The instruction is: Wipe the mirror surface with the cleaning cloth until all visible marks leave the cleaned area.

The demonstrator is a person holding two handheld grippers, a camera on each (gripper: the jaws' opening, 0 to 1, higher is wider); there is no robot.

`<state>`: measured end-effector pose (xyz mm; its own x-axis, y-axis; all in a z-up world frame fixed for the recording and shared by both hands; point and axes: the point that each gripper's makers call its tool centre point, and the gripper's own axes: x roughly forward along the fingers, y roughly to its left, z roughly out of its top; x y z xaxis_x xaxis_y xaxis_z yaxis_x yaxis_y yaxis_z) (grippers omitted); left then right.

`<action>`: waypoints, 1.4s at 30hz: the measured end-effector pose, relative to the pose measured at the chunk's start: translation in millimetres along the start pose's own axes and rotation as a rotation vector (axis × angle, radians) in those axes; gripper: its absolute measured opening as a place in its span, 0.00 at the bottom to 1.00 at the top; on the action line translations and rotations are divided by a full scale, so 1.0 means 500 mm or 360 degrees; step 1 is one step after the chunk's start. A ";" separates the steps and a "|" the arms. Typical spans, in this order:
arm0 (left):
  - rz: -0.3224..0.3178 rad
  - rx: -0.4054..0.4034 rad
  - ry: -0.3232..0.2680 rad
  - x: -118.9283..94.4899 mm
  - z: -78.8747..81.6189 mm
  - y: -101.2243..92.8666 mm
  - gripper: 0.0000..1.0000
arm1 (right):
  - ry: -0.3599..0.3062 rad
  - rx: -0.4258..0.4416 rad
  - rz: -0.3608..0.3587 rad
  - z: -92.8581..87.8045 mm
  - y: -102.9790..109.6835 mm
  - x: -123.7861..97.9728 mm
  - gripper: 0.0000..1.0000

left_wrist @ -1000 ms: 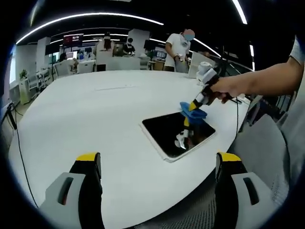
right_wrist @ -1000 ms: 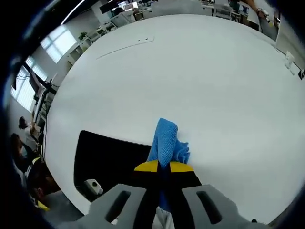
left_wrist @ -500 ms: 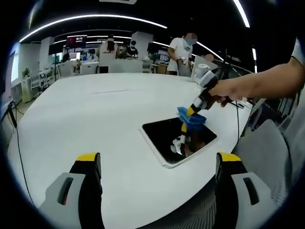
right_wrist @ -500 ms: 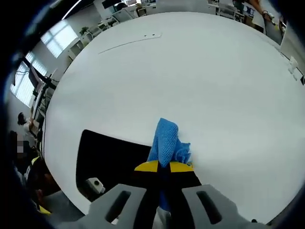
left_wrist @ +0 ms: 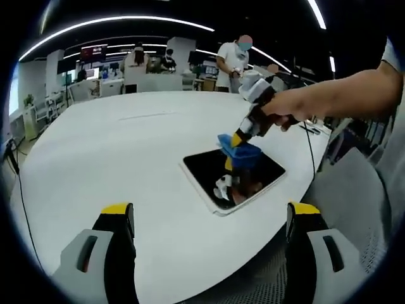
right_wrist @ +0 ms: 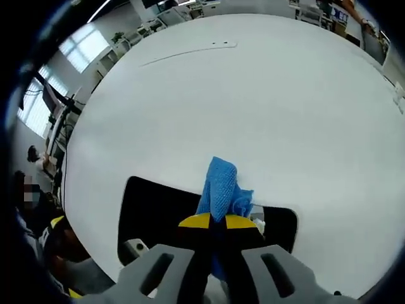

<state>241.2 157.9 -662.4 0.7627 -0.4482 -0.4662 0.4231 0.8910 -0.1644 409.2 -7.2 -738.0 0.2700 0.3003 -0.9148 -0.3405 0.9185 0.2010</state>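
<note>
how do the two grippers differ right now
The left gripper stands open with nothing between its jaws, while the right gripper is shut on the blue cleaning cloth. The left gripper hangs back over the near edge of the white table, while the right gripper reaches over the dark mirror lying flat on it. Both have grey jaws with yellow tips.
</note>
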 end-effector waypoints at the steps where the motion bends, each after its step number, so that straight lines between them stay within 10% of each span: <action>1: 0.0001 0.0000 -0.0003 0.000 0.000 0.000 0.99 | 0.0000 -0.0003 0.0005 0.001 0.005 0.002 0.00; 42: 0.0002 0.0001 0.0010 0.001 -0.007 0.003 0.99 | -0.0010 -0.0119 0.0232 0.038 0.218 0.047 0.00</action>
<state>240.5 159.2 -665.9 0.7602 -0.4467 -0.4718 0.4225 0.8915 -0.1632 395.4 105.1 -731.1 0.2185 0.4306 -0.8757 -0.4422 0.8437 0.3045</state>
